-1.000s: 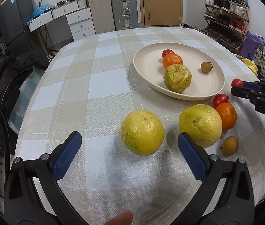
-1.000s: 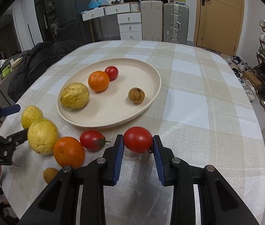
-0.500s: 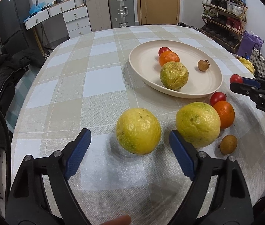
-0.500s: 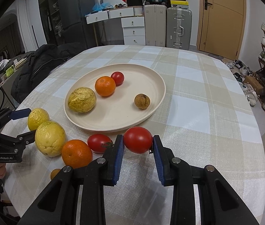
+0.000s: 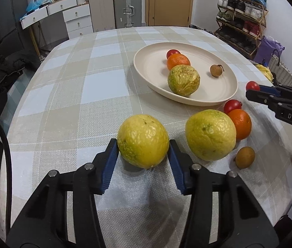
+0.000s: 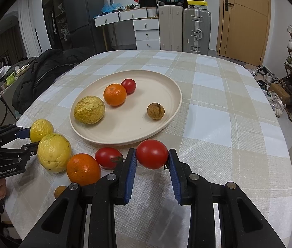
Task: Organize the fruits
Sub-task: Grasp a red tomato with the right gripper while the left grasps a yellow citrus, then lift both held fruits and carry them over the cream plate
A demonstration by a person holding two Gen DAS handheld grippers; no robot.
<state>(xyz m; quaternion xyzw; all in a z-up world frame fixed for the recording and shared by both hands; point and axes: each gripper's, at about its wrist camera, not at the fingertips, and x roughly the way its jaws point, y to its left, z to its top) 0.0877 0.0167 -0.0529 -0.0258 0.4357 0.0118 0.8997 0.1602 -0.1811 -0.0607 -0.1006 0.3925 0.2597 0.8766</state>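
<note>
Left wrist: we see a second yellow citrus (image 5: 210, 134), an orange (image 5: 240, 124), a tomato (image 5: 232, 106) and a small brown fruit (image 5: 245, 157) crowding the checked tablecloth (image 5: 67, 95) just right of our left gripper (image 5: 143, 152), whose blue pads sit low over the cloth and touch both sides of a wrinkled yellow citrus (image 5: 143, 141) near the table's front edge.

Right wrist: we see the cream plate (image 6: 162, 122) ahead with four fruits, loose fruit at left, and our right gripper (image 6: 151, 160) closed on a glossy red tomato (image 6: 151, 157) just before the plate's rim.
</note>
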